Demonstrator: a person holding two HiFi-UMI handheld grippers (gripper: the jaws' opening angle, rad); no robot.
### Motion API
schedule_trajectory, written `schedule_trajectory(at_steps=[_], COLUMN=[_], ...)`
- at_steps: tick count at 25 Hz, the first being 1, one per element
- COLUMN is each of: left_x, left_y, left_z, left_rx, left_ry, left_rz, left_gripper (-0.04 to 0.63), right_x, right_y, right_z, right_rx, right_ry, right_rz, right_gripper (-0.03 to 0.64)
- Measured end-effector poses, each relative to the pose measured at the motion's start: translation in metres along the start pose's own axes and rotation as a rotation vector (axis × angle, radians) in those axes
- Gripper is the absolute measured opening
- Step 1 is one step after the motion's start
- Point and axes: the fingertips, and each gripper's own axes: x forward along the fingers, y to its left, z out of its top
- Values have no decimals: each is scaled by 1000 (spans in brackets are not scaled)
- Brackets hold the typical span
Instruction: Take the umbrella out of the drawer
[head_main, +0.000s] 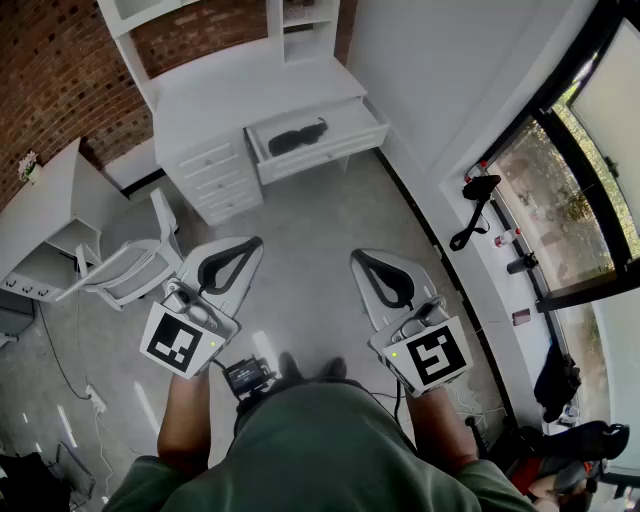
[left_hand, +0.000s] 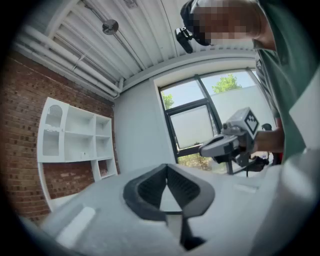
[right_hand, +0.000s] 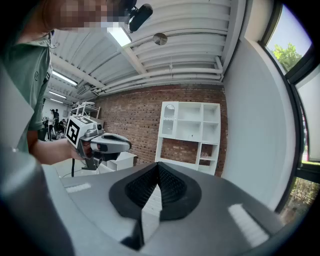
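A black folded umbrella (head_main: 297, 137) lies in the open drawer (head_main: 352, 141) of a white desk (head_main: 230, 85) at the top of the head view. Both grippers hover over the grey floor, well short of the desk and apart from the drawer. My left gripper (head_main: 250, 247) is shut with nothing in it, its dark pads meeting at the tip (left_hand: 166, 167). The right gripper (head_main: 360, 260) is also shut and empty (right_hand: 159, 166). Each gripper view shows the other gripper beside it: the right one (left_hand: 232, 142) and the left one (right_hand: 100, 142). The umbrella is in neither gripper view.
A white chair (head_main: 130, 262) stands just left of my left gripper. Small drawers (head_main: 215, 175) flank the open drawer. A window sill with black items (head_main: 475, 210) runs along the right wall. A white shelf unit (right_hand: 190, 132) stands against the brick wall.
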Motion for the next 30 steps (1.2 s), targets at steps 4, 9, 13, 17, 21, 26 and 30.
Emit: schedule_trajectory(at_steps=[4, 9, 13, 17, 21, 26, 30], left_x=[-4, -12, -18, -18, -29, -30, -14], left_y=[4, 17, 29, 28, 44, 58, 65], left_z=[-2, -7, -13, -8, -11, -24, -34], left_rx=[-1, -2, -6, -8, -3, -21, -27], left_ry=[-1, -3, -3, -6, -16, -27, -11], left_rz=[-5, -9, -18, -22, -39, -60, -59], left_gripper=[3, 3, 3, 3, 3, 4, 3], right_x=[5, 18, 33, 29, 43, 60, 67], right_y=[5, 11, 17, 12, 15, 16, -4], right_z=[0, 4, 3, 4, 6, -1, -8], right_rx=[0, 4, 6, 48, 69, 68, 75], right_ry=[5, 2, 17, 3, -2, 18, 17], right_rz=[-2, -13, -8, -17, -56, -77, -86], right_gripper=[5, 5, 5, 5, 6, 6, 6])
